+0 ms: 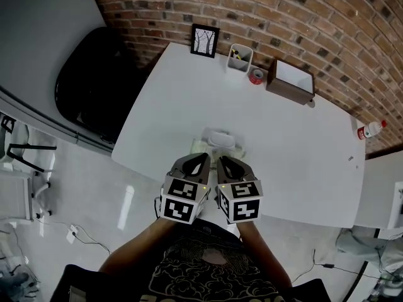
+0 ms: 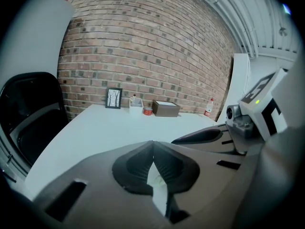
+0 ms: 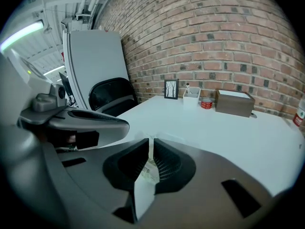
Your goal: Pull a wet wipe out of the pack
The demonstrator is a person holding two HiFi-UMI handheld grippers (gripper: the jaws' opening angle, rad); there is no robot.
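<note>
The pack [image 1: 218, 145] lies near the tabletop's [image 1: 189, 93] 6 o'clock edge, with both tools at the pack's 6 o'clock side. The left hand-held gripper [image 2: 152, 146] is closed on what looks like the wipe [image 2: 159, 187]. The right hand-held gripper [image 3: 150, 147] pinches a thin printed edge, likely the pack (not certain). The grips seem made, and the pull itself looks still to do

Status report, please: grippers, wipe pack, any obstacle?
Left gripper and right gripper: jaws closed, tips at near edge of wipe pack. Pack flat on table, no wipe clearly out. Nothing in the way.
</note>
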